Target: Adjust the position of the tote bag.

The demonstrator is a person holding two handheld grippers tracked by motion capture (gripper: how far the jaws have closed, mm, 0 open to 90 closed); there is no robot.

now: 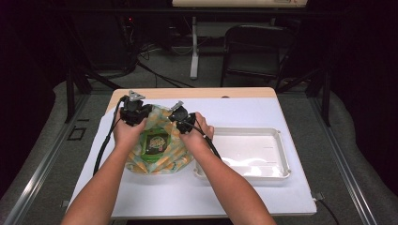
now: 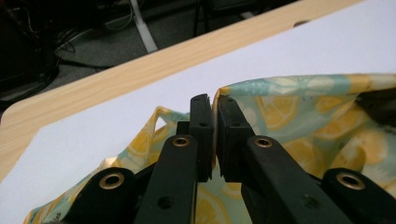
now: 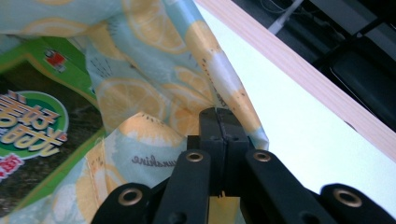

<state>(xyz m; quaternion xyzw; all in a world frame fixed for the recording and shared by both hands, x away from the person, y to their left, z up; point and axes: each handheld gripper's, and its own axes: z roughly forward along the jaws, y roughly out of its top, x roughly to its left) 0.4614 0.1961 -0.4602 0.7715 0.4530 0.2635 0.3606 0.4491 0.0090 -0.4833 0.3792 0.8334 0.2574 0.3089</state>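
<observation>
The lemon-print bag (image 1: 159, 150) lies on the white-covered surface (image 1: 244, 197) near the person's edge, with a green packet (image 1: 156, 142) inside it and a white tray (image 1: 248, 152) just to its right. The left gripper (image 1: 134, 111) has its jaws pinched on the bag's far left rim. The right gripper (image 1: 180, 115) has its jaws fully closed on the far right rim, fabric caught between them.
</observation>
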